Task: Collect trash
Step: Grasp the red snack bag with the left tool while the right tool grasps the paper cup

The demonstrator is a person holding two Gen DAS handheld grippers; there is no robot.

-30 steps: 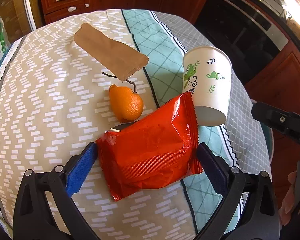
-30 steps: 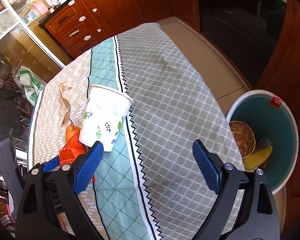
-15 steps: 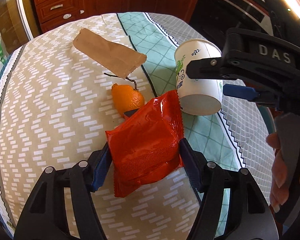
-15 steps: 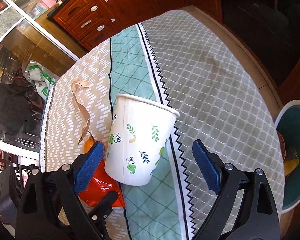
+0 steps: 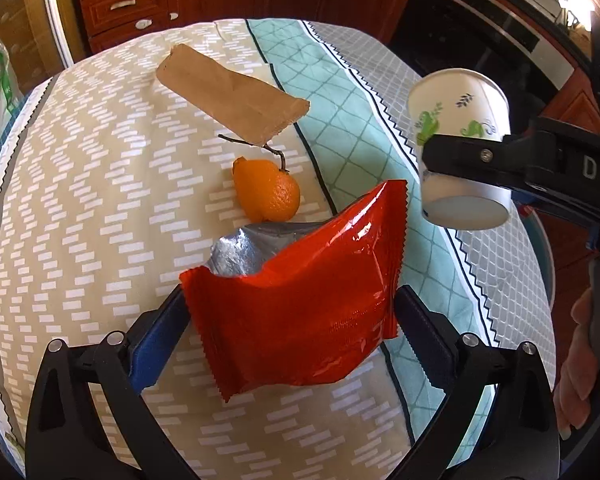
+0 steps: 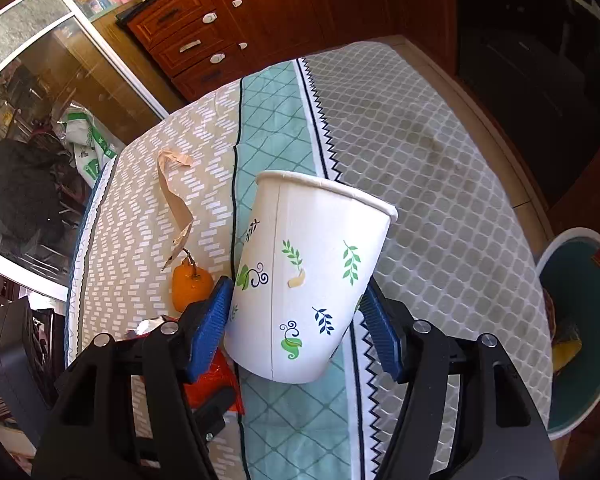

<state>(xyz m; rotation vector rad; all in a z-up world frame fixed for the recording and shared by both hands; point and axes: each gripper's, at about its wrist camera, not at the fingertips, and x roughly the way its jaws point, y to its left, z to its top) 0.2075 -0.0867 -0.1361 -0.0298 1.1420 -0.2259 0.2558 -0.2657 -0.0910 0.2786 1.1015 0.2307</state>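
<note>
My left gripper (image 5: 291, 320) is shut on a torn red snack wrapper (image 5: 300, 288) and holds it just above the table. My right gripper (image 6: 300, 320) is shut on a white paper cup (image 6: 312, 276) with leaf prints and holds it tilted off the tablecloth; the cup also shows in the left wrist view (image 5: 460, 140). An orange (image 5: 267, 192) with a stem and a brown paper strip (image 5: 231, 92) lie on the cloth beyond the wrapper. A teal trash bin (image 6: 580, 328) with trash inside stands on the floor at the right.
The round table (image 6: 420, 160) has a patterned beige, teal and grey cloth. Wooden cabinets (image 6: 259, 12) stand behind it. A dark oven front (image 5: 500, 40) is at the far right. Bags (image 6: 87, 140) lie behind glass at the left.
My left gripper closed on the red wrapper and lifted it. My right gripper came around the paper cup, closed on it and lifted it off the cloth.
</note>
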